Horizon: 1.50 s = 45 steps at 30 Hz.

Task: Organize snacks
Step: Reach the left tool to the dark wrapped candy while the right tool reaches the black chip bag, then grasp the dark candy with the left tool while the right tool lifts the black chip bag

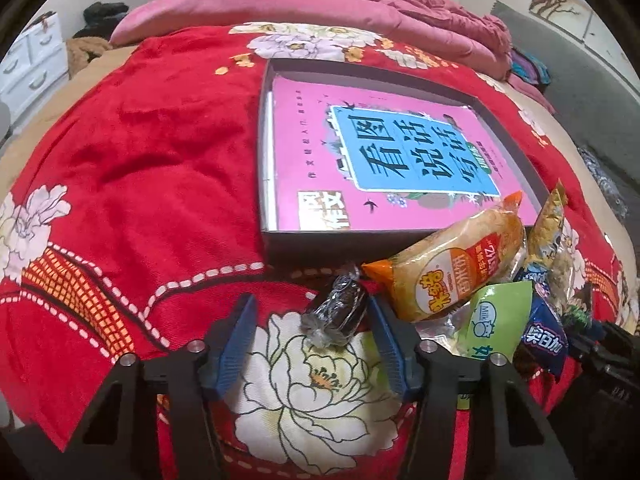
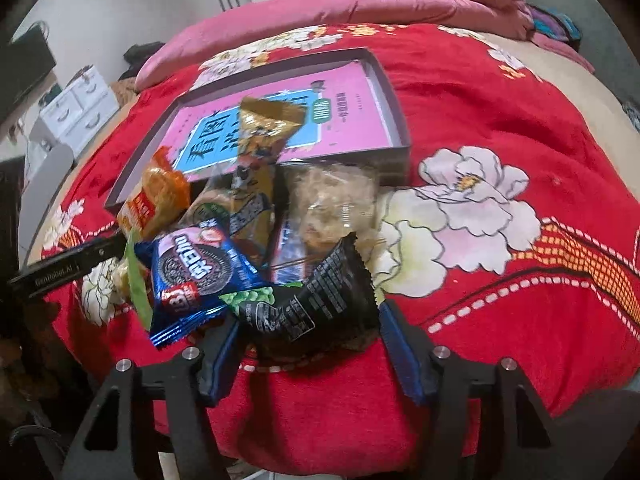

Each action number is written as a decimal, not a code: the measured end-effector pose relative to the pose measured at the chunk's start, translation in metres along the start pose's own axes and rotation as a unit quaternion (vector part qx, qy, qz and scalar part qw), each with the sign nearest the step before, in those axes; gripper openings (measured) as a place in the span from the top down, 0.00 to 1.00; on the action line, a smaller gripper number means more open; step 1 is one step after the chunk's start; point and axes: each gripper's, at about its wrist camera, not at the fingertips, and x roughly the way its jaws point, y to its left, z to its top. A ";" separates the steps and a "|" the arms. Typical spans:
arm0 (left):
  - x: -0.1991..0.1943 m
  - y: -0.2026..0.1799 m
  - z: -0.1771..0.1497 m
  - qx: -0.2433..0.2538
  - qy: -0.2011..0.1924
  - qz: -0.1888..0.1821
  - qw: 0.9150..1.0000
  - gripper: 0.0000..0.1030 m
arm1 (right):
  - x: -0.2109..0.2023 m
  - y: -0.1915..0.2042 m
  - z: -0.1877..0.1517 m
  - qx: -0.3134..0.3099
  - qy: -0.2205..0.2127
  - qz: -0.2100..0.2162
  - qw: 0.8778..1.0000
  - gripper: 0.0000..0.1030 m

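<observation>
A big bed (image 1: 132, 152) with a red flowered blanket (image 2: 480, 120) carries everything here. Pink bedding (image 1: 280, 4) is bunched up at the far end.

On the blanket lies a flat grey box (image 1: 267, 240), open on top. A pink book (image 1: 304, 128) lies flat inside it and covers most of the bottom. The box looks like the place where the snacks should go, since it is open and right next to them.

The snacks sit in a messy pile just in front of the box. The orange packet (image 1: 452, 264) leans against the box edge. A tall gold packet (image 2: 260, 152) sticks up and leans over the box. Beside them are a clear bag (image 2: 336, 204), a blue cookie pack (image 2: 196, 272) and a green packet (image 1: 492, 316).

The right tool (image 2: 308, 344) is half open with the black packet (image 2: 320, 304) between its blue jaws. I cannot tell if the jaws press on it yet.

The left tool (image 1: 312, 336) is also half open. The small dark cake (image 1: 336, 312) in clear wrap lies between its jaws. One jaw is right beside it, the other is apart from it, so it is not gripped yet.

I think both tools are set to pick up one snack each for the box.
</observation>
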 end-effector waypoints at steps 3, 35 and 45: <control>0.003 -0.003 0.001 0.007 0.002 -0.007 1.000 0.52 | -0.004 -0.008 0.001 0.017 -0.005 0.003 1.000 0.38; -0.035 0.027 -0.007 -0.069 -0.029 -0.043 0.996 0.65 | -0.047 -0.019 0.023 -0.006 -0.113 0.010 0.994 0.38; -0.045 0.021 0.003 -0.070 -0.044 -0.045 0.996 0.65 | -0.046 -0.027 0.045 -0.020 -0.138 0.007 0.990 0.38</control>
